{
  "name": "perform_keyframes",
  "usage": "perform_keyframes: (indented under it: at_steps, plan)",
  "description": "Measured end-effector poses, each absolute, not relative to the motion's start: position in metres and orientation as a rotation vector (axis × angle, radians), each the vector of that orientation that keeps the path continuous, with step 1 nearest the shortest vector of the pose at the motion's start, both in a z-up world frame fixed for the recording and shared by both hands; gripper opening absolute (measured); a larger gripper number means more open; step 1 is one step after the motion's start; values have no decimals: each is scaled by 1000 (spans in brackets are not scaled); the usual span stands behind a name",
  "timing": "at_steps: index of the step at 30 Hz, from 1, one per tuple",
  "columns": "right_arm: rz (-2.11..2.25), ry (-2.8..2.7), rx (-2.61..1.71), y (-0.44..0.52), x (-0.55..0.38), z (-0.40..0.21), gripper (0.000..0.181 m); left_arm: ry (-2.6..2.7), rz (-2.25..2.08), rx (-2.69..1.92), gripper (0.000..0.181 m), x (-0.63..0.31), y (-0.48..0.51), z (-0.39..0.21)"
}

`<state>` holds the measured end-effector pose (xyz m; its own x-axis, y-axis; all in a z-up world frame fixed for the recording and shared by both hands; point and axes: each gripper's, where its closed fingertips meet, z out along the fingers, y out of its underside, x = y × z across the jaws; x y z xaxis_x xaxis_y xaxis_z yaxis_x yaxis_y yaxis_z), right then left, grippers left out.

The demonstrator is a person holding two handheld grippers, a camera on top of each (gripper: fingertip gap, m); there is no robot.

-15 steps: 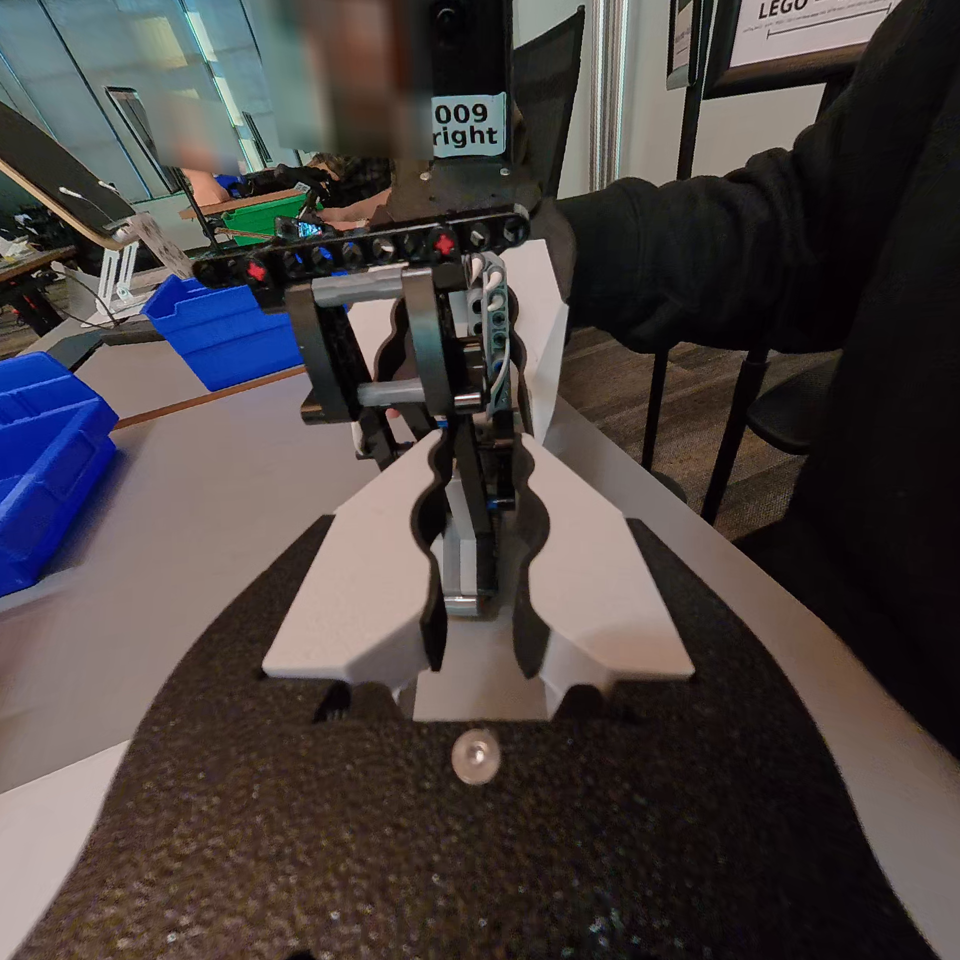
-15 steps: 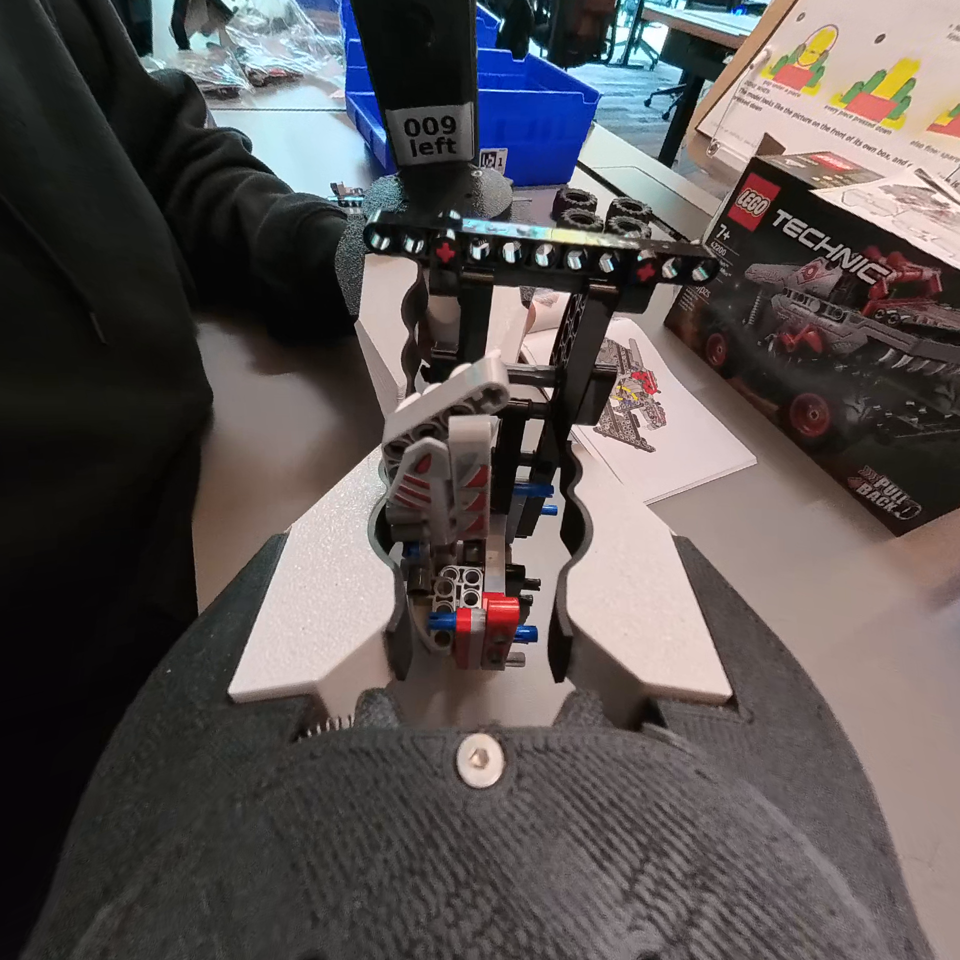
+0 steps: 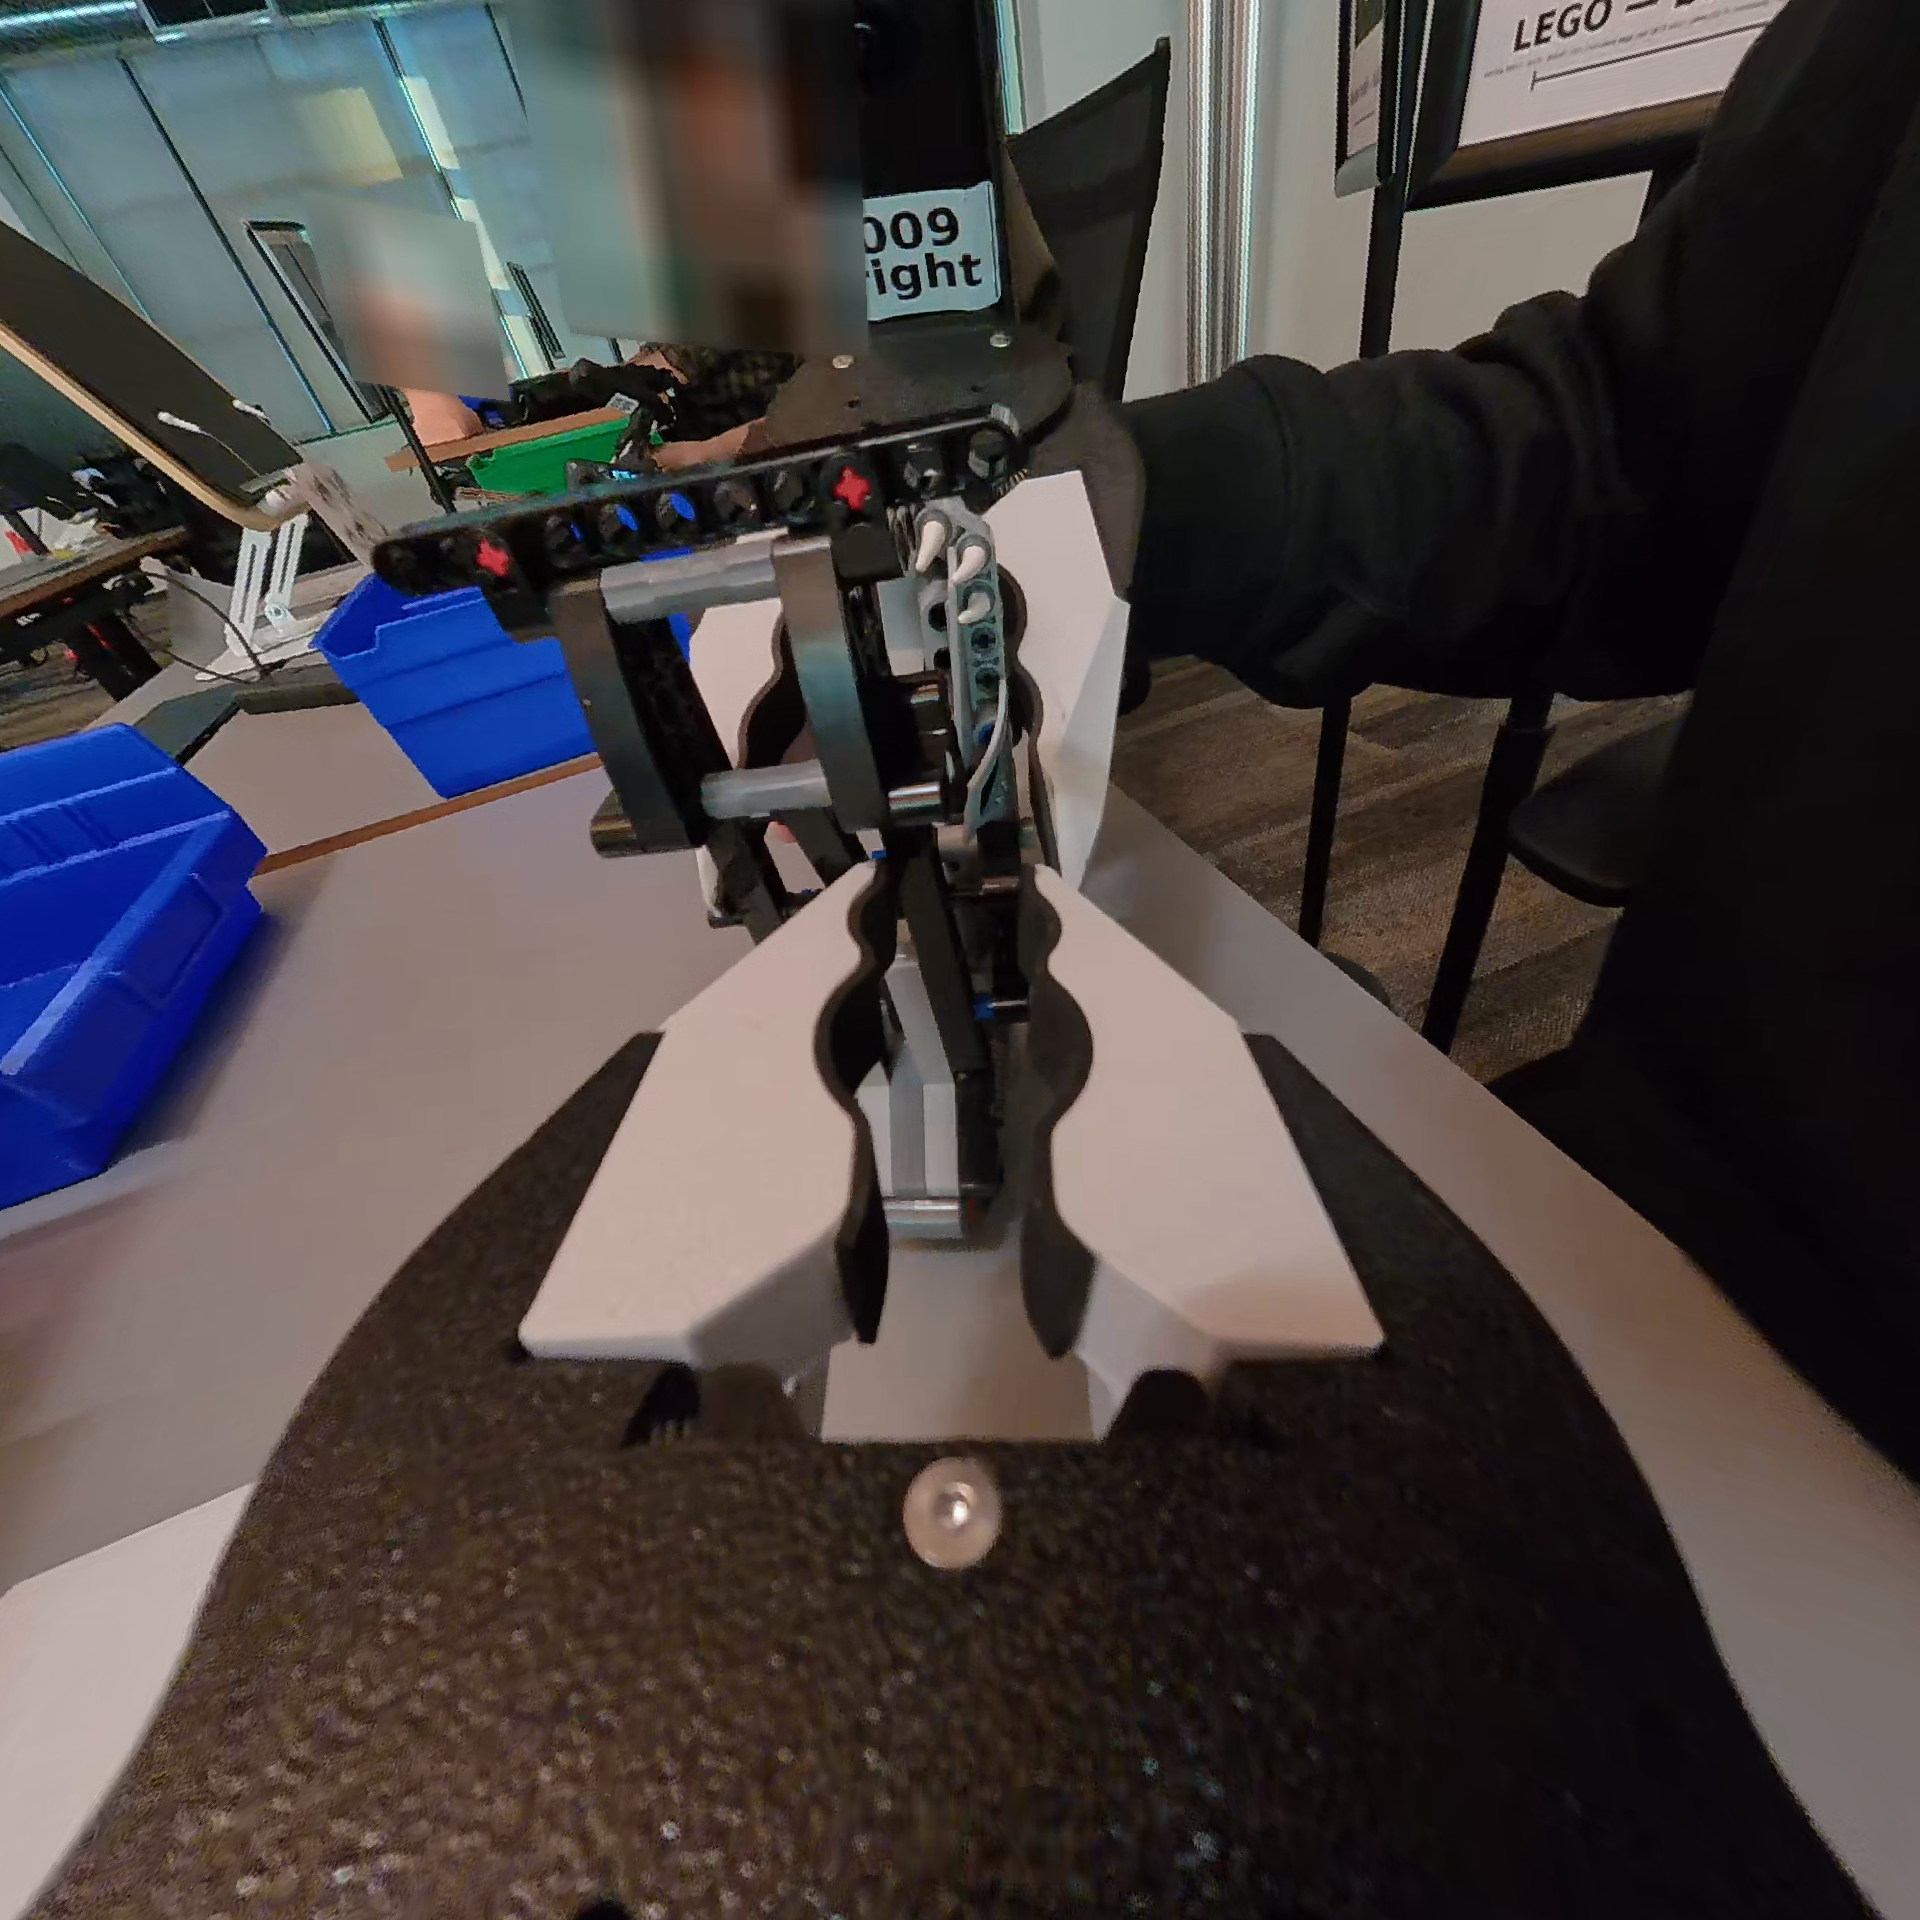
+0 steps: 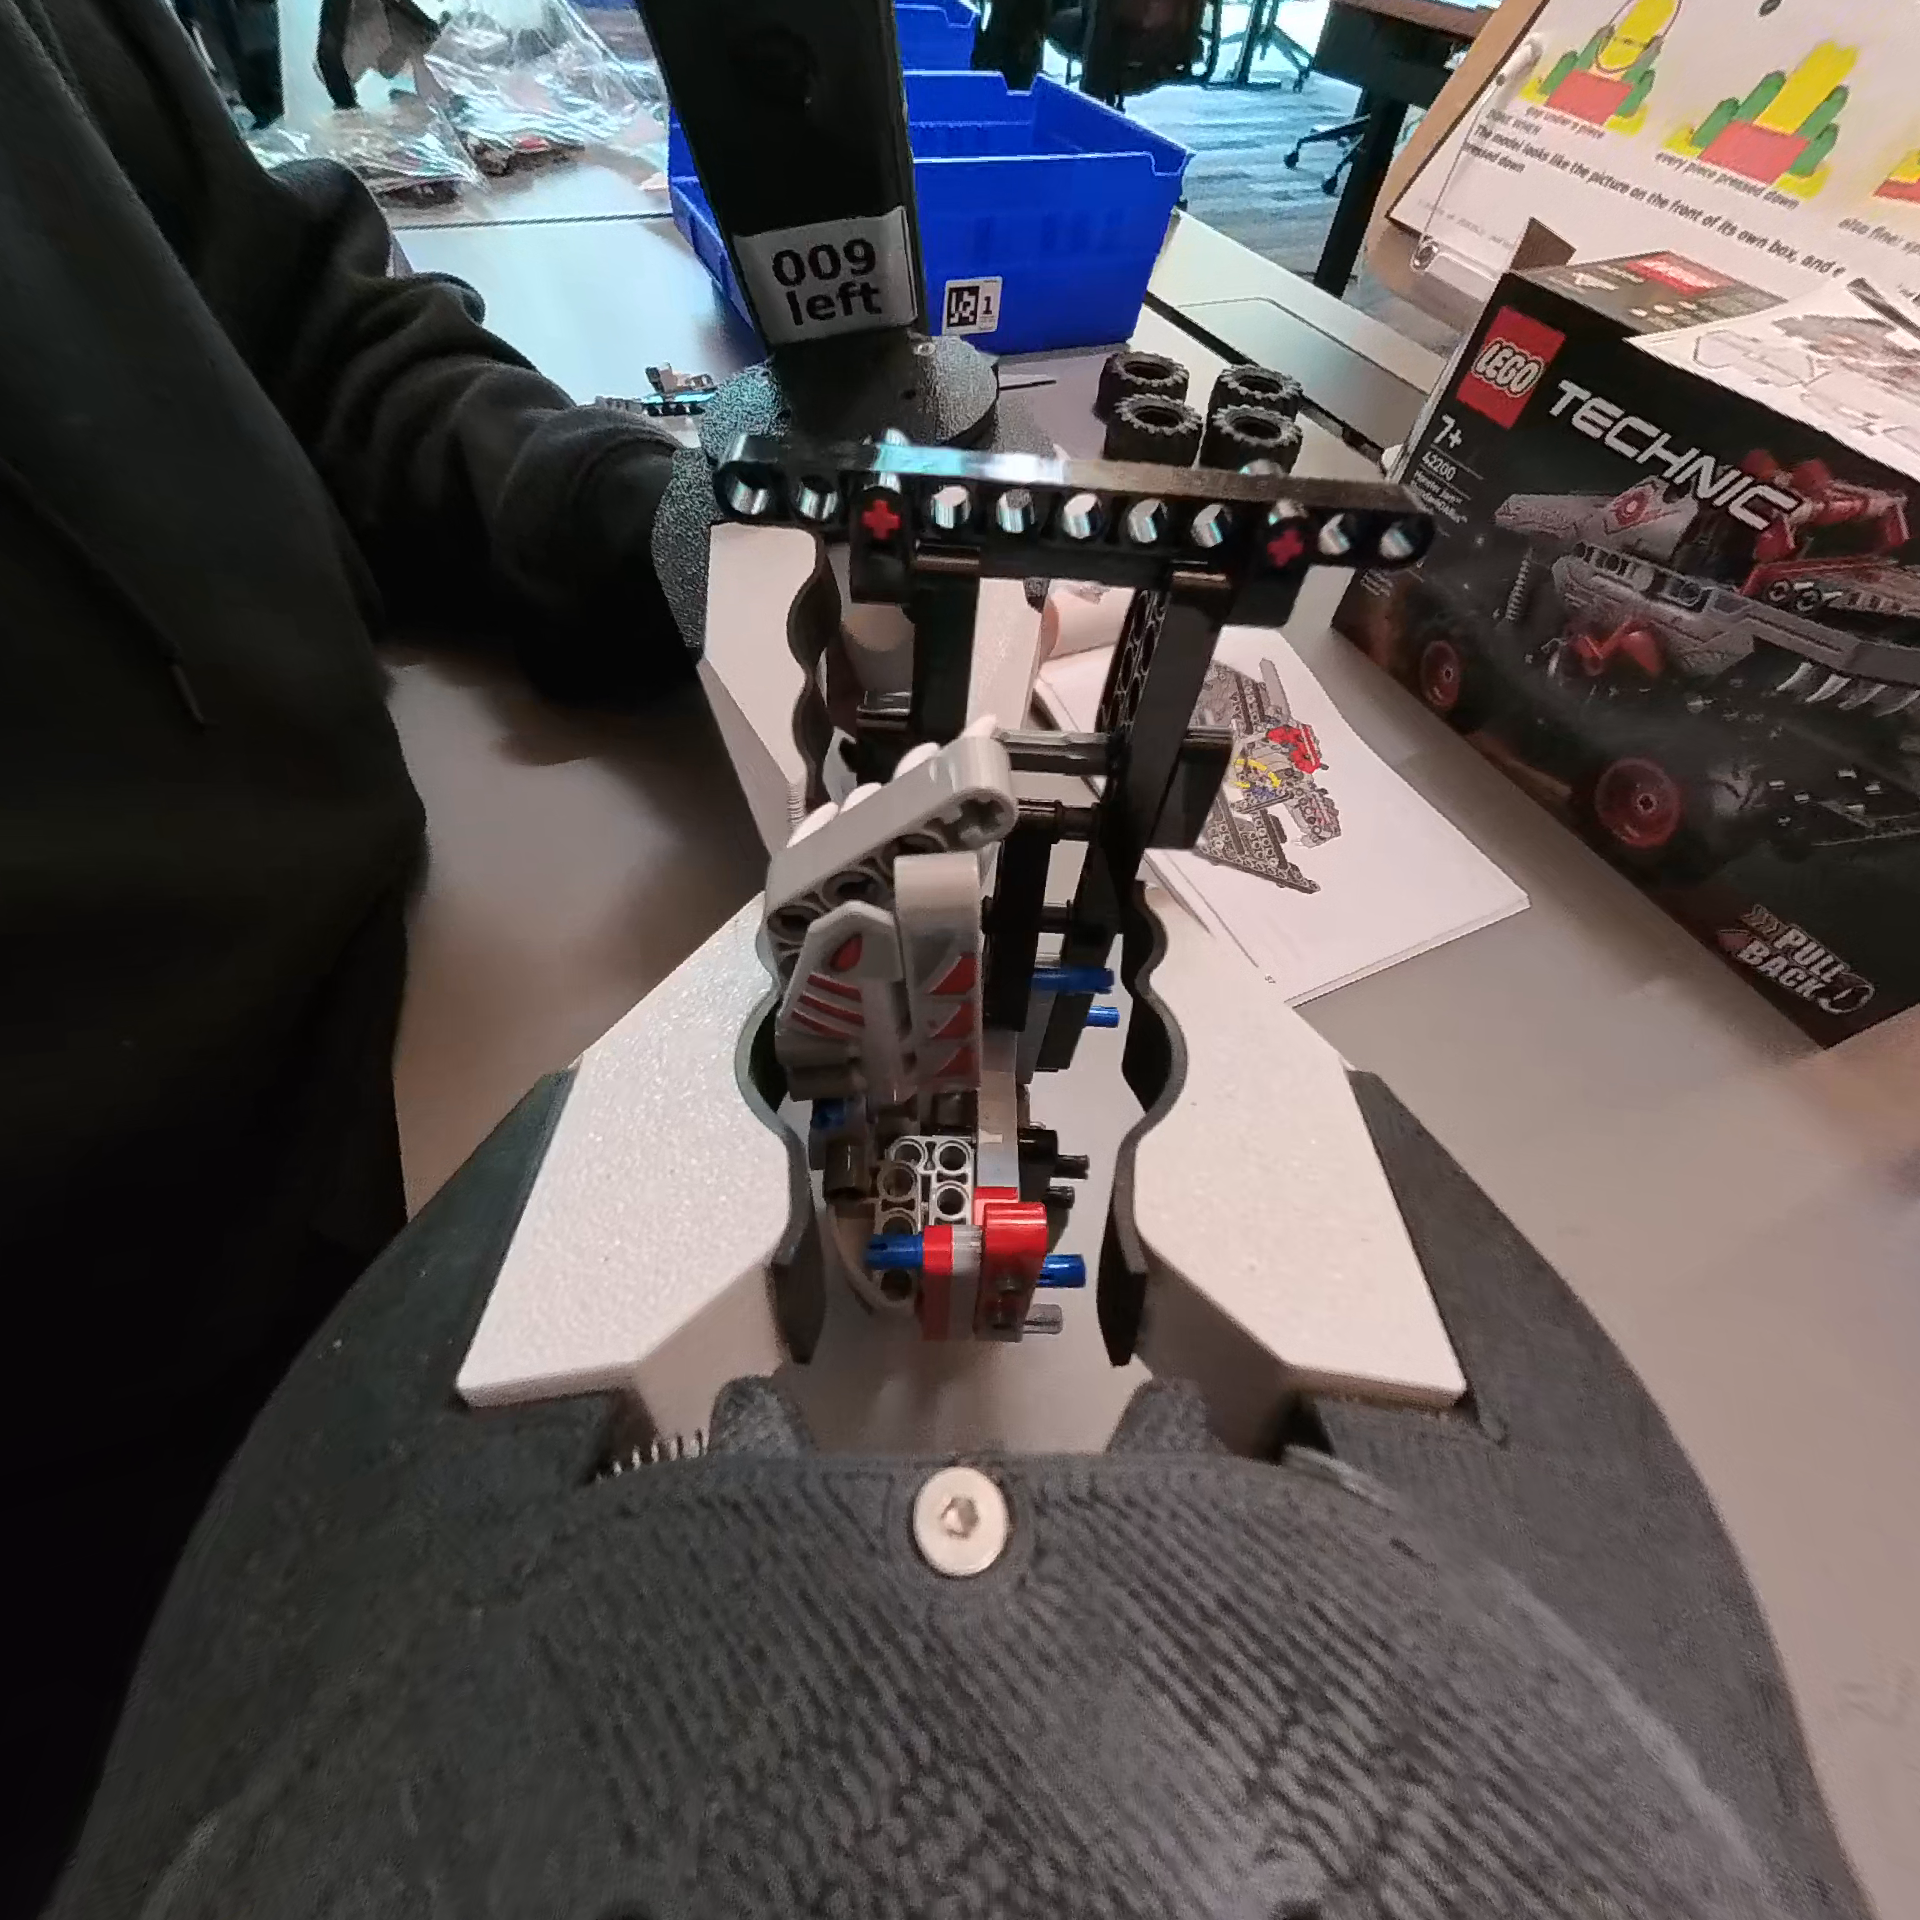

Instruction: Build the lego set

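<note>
A partly built Lego Technic assembly (image 3: 831, 717) is held in the air between both grippers. It has a long black beam (image 4: 1070, 509) with red cross axles across the top, black frames below, and a grey and red panel end (image 4: 894, 977). My left gripper (image 3: 951, 935) is shut on its black and grey lower end. My right gripper (image 4: 945, 935) is shut on the grey and red end from the opposite side. The right gripper's white fingers (image 3: 1081, 644) show behind the assembly in the left wrist view. The left gripper's fingers (image 4: 758, 727) show behind it in the right wrist view.
The grey table (image 3: 416, 987) has blue bins (image 3: 104, 935) on the left. In the right wrist view there is another blue bin (image 4: 1029, 229), several black tyres (image 4: 1200, 410), an instruction booklet (image 4: 1340, 862) and the set's box (image 4: 1662, 582). A person's dark sleeves (image 3: 1455, 520) hold the grippers. Only a small space, under 4 cm, lies between the two pairs of fingers.
Hardly anything: both grippers keep their hold on the assembly, and the top beam tilts very slightly more in the left wrist view.
</note>
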<state>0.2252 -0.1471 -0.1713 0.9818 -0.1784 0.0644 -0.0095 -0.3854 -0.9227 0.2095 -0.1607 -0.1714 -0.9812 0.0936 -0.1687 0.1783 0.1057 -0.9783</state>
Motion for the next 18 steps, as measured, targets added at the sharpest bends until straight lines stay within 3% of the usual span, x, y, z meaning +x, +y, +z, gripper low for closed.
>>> perform_keyframes:
  at_steps: [18]
  plan:
    - [-38, 198, -1857, -143, 223, -169, 62, 2319, -2248, 181, 21, 207, -159, -167]
